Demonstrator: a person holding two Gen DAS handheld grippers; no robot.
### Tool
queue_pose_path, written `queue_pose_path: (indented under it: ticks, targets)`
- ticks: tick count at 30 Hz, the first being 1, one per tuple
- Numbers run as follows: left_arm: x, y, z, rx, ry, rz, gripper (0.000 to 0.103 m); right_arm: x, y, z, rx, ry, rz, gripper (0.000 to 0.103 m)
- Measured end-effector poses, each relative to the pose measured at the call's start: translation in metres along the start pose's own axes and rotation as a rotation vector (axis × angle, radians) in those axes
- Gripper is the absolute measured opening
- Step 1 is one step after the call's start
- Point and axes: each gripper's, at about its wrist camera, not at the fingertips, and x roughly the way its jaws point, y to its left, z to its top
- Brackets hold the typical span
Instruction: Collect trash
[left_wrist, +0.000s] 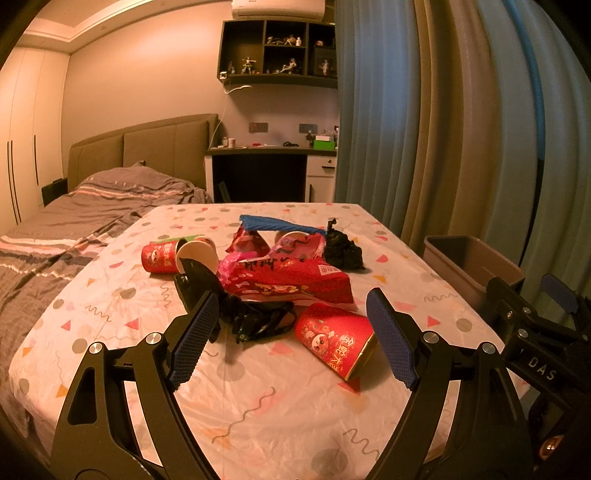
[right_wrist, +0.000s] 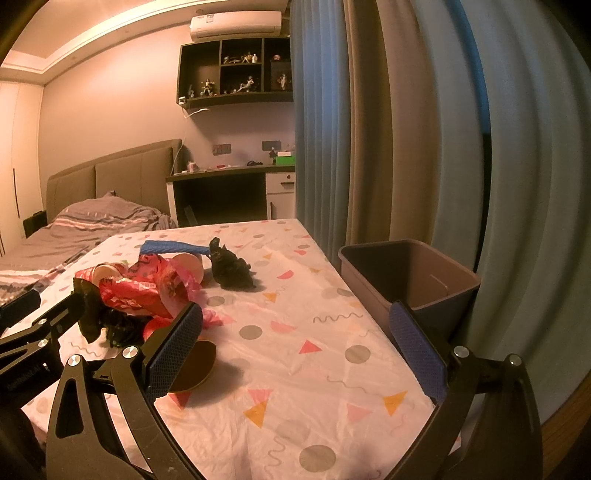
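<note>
Left gripper (left_wrist: 291, 332): jaws spread wide, nothing between the pads; it hovers over the near part of the table, pointed at the trash pile.
Right gripper (right_wrist: 306, 345): jaws spread wide, empty; it hovers above the table's right side, with the bin beyond its right finger.
Table (left_wrist: 258, 406): covered with a pale cloth printed with dots, triangles and squiggles.
Near cup (left_wrist: 334, 339): red paper cup on its side, nearest the left gripper, mouth toward the right.
Far cup (left_wrist: 162, 256): red cup on its side at the pile's left edge, next to a pale cup mouth.
Red bag (left_wrist: 288, 277): crumpled wrapper at the pile's centre, above the near cup.
Near black bag (left_wrist: 255, 314): crumpled black plastic lying just left of the near cup, touching the red bag.
Far black bag (right_wrist: 231, 269): crumpled black wad at the pile's far right.
Blue strip (left_wrist: 277, 223): lies across the top of the pile's far side.
Bin (right_wrist: 410, 280): empty, standing off the table's right edge, in front of the curtain (right_wrist: 406, 129).
</note>
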Motion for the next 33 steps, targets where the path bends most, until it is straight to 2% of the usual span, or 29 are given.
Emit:
queue_pose_path:
  ticks: [33]
  targets:
    - [0.0001, 0.0003, 0.0, -0.001, 0.001, -0.001, 0.081, -0.0014, -0.0024, -0.0002, 0.006, -0.002, 0.001, 0.098]
